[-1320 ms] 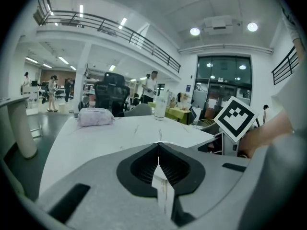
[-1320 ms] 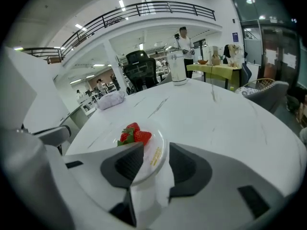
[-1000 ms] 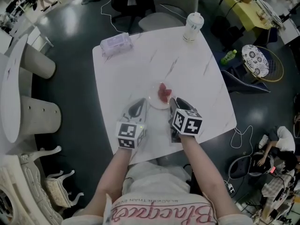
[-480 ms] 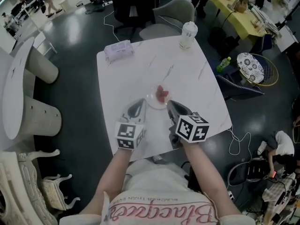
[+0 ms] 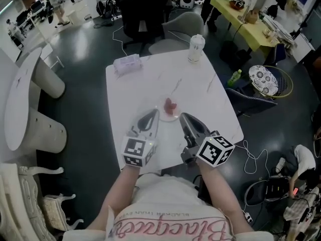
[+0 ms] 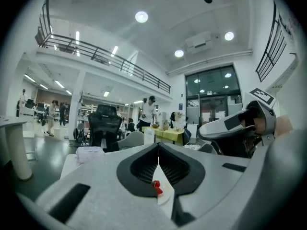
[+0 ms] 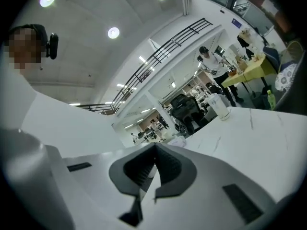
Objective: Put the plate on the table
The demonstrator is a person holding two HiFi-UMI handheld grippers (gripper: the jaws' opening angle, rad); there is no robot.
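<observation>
Already plate (image 5: 173,115) sits on table (image 5: 135,87)

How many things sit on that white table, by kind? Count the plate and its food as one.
Plate with red food: 1
Clear packet: 1
Lidded cup: 1
Total: 3

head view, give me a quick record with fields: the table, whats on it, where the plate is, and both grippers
surface: white marbled table
plate: small pale plate resting on the table, towards the person's side
on the plate: red pieces
other items: lidded cup at the far edge; clear packet near the far left corner
left gripper: left gripper shut, empty, just left of the plate
right gripper: right gripper shut, empty, just right of the plate
plate held: no, neither gripper grips it
</observation>
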